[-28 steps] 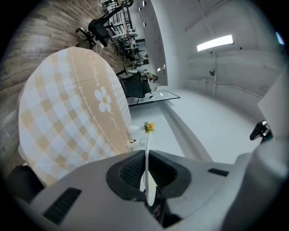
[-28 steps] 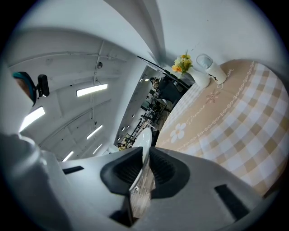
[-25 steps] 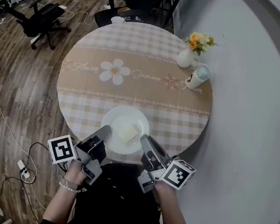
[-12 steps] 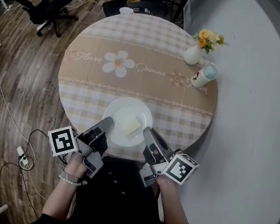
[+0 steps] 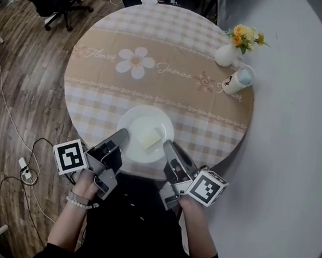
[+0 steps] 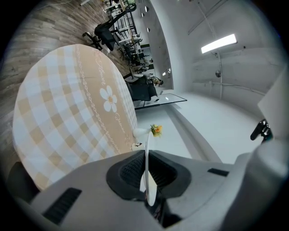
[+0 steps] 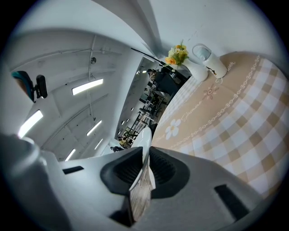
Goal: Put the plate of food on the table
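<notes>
Left gripper (image 5: 120, 137) clamps the white plate (image 5: 135, 124) at seven o'clock, right gripper (image 5: 169, 149) at five, at the table's (image 5: 159, 44) six o'clock edge.

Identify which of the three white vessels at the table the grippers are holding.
The plate with the pale food: left gripper and right gripper clamp opposite sides of its rim. The flower vase and cup sit untouched at the far side.

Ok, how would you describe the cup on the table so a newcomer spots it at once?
Find the round table with the beige checked cloth. At its far right edge two white things sit together: a vase of yellow and orange flowers and the cup. The cup is the nearer one, straight-sided, with a dark mark and no flowers.
</notes>
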{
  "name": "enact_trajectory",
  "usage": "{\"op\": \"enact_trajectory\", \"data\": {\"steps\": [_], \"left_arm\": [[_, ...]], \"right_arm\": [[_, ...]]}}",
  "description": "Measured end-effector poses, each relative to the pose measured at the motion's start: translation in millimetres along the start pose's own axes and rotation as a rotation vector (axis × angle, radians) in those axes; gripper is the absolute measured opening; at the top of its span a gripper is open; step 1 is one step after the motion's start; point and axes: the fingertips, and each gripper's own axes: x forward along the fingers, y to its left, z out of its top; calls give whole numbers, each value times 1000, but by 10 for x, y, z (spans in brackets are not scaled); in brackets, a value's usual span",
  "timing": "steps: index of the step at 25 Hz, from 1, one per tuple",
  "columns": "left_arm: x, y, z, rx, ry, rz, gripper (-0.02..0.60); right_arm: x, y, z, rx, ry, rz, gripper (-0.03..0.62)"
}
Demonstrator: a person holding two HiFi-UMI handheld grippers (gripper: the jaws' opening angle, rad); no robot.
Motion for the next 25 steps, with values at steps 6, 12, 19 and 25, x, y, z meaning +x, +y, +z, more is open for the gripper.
{"op": "enact_trajectory", "data": {"steps": [6, 12, 19, 25], "left_arm": [[202, 150, -30, -3, 17, 27, 12], [405, 315, -53, 18, 53, 56, 12], [666, 516, -57, 47, 88, 67, 12], [869, 634, 77, 56, 76, 72, 11]], "right_arm": [[32, -265, 27, 13, 17, -30, 26], [104, -572, 12, 27, 53, -63, 26], [200, -912, 17, 63, 76, -90, 26], [347, -1062, 145, 65, 55, -109, 25]]}}
